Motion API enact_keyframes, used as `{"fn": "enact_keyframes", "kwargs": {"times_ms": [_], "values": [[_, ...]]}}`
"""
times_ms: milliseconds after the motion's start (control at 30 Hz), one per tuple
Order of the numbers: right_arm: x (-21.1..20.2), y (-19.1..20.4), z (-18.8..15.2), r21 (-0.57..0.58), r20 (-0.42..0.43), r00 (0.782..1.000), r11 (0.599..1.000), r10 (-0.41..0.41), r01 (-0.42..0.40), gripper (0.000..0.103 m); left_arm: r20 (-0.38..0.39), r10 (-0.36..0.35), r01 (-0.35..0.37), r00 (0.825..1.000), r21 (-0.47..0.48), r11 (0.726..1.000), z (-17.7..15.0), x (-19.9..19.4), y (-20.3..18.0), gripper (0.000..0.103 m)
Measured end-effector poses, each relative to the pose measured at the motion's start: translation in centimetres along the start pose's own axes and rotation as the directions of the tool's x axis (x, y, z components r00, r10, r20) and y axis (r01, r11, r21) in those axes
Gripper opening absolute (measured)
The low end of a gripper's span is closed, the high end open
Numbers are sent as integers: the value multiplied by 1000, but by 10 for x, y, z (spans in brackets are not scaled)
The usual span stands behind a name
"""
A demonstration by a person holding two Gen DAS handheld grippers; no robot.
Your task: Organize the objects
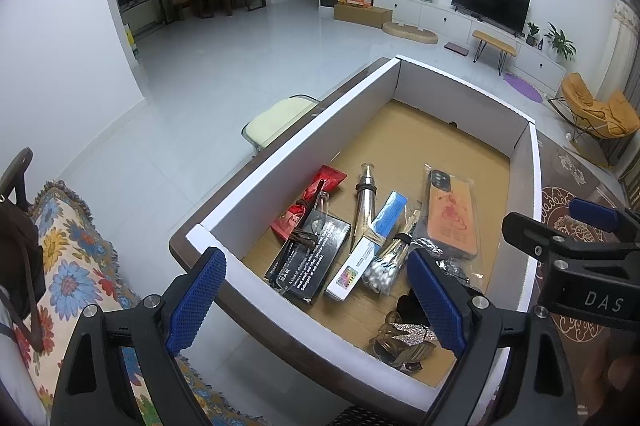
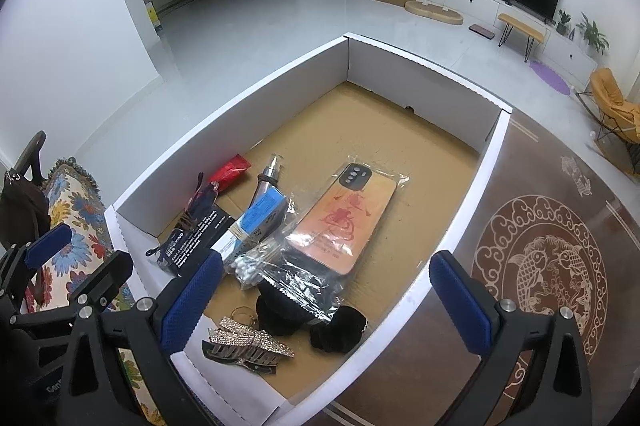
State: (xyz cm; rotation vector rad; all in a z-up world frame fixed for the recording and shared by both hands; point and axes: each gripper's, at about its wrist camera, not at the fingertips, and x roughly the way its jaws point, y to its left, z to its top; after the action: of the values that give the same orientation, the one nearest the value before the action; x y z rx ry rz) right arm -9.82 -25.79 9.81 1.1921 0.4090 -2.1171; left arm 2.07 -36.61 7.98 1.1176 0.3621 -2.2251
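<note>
A white cardboard box with a brown floor holds a bagged orange phone case, a silver spray bottle, a blue-and-white carton, cotton swabs, a black box, a red packet, a rhinestone hair clip and a black scrunchie. My left gripper hangs open over the box's near left corner, holding nothing. My right gripper hangs open above the near right part, gripping nothing.
The box sits on a dark brown table with a koi pattern. A chair draped in floral cloth stands to the left, with a dark bag on it. A pale stool stands beyond the table's left edge.
</note>
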Motion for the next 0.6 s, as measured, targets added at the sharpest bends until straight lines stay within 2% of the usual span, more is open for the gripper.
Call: {"fn": "enact_keyframes", "kwargs": {"times_ms": [600], "values": [[7, -2, 0, -21, -21, 1000, 1000, -15, 14, 103, -4, -2, 2, 1000, -6, 1000, 2, 6, 0, 92]]}}
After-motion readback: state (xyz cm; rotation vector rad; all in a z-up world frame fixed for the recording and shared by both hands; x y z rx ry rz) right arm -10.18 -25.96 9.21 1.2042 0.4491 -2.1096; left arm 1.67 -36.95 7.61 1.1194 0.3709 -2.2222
